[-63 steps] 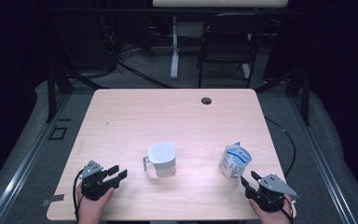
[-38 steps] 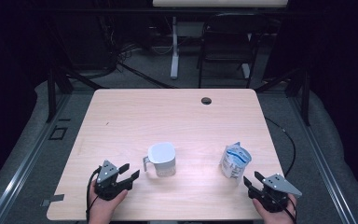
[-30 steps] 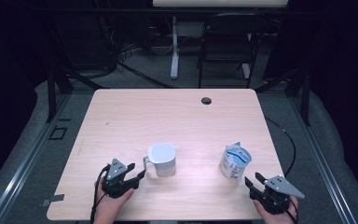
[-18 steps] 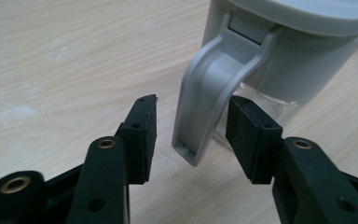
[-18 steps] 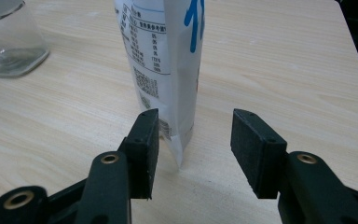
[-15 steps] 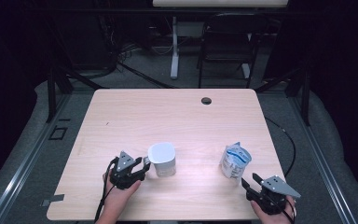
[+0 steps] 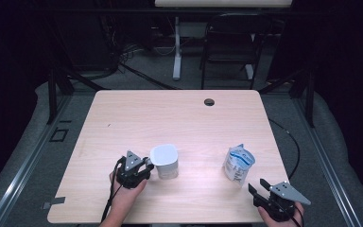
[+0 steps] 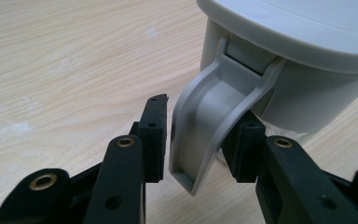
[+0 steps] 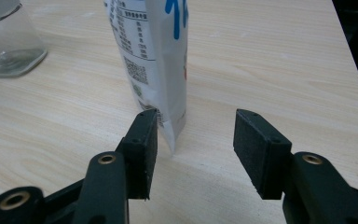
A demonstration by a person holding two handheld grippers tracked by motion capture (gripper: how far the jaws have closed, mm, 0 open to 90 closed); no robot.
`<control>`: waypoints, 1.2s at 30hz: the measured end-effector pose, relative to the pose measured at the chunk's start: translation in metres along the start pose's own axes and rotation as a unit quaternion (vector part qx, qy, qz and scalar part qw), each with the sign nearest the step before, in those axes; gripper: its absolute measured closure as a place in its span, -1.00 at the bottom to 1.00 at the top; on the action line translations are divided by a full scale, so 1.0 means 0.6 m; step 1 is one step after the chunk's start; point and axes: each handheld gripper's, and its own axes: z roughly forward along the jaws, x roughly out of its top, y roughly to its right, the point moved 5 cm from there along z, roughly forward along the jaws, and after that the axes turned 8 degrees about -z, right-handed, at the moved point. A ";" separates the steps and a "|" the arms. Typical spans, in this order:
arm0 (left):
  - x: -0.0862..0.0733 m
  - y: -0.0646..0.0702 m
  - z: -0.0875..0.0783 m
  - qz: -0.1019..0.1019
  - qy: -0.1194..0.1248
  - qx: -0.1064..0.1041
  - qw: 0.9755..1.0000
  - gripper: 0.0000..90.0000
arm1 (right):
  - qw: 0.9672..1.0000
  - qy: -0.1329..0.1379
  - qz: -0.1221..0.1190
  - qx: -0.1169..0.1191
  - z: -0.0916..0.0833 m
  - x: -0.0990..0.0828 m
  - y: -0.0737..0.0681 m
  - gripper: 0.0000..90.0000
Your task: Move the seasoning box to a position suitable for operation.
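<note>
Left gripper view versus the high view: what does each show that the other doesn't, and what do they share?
Left gripper view: the jug's handle sits between the closing left claw pads, a slim gap showing at the left pad.

High view: the pouch stands upright ahead of the open right claw, and a round hole marks the table's far edge.

Both: the white jug on the wooden table.

The table [image 7: 137, 118] looks like pale wood laminate, smooth and matt, with fine grain. The jug [image 8: 303, 60] is grey plastic, matt and smooth, and its handle [image 8: 209, 121] is moulded of the same plastic. The pouch [image 9: 156, 56] on the right is glossy printed film, white with blue lettering. The pads [image 9: 261, 149] look like black rubber, finely rough and dull; the gripper arms are smooth black plastic with brass-coloured rivets.
</note>
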 end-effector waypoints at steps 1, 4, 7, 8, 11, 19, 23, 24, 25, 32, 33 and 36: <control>0.000 -0.001 0.001 -0.002 0.000 -0.001 1.000 0.43 | 1.000 0.001 0.003 0.001 -0.001 -0.001 0.001 0.11; 0.000 -0.002 0.001 -0.001 -0.001 -0.001 1.000 0.48 | 1.000 -0.002 0.005 -0.001 -0.002 -0.003 0.004 0.10; 0.000 0.000 0.001 0.008 -0.003 0.006 1.000 0.51 | 1.000 -0.002 0.008 0.001 -0.002 -0.005 0.003 0.10; 0.000 0.000 0.001 0.011 -0.002 0.008 1.000 0.52 | 1.000 -0.004 0.007 0.001 -0.002 -0.005 0.003 0.11; 0.000 0.000 0.001 0.012 -0.003 0.010 1.000 0.53 | 1.000 -0.004 0.004 0.002 -0.002 -0.005 0.002 0.10; 0.000 0.000 0.001 0.014 -0.005 0.008 1.000 0.54 | 1.000 -0.004 0.003 0.004 -0.001 -0.005 0.001 0.10; 0.000 0.001 0.000 0.015 -0.005 0.007 1.000 0.54 | 1.000 -0.005 0.003 0.003 -0.001 -0.005 0.001 0.10; 0.000 0.001 0.000 0.015 -0.005 0.007 1.000 0.54 | 1.000 -0.005 0.003 0.003 -0.001 -0.005 0.001 0.10; 0.000 0.001 0.000 0.015 -0.005 0.007 1.000 0.54 | 1.000 -0.005 0.003 0.004 -0.001 -0.005 0.001 0.09; -0.002 0.003 -0.001 0.018 -0.005 0.008 1.000 0.54 | 1.000 -0.004 0.002 0.006 0.000 -0.004 -0.001 0.09; -0.002 0.004 -0.002 0.020 -0.008 0.006 1.000 0.54 | 1.000 -0.006 0.000 0.006 0.000 -0.005 -0.001 0.09; -0.002 0.004 -0.003 0.023 -0.009 0.004 1.000 0.55 | 1.000 -0.008 -0.003 0.007 0.000 -0.005 -0.001 0.09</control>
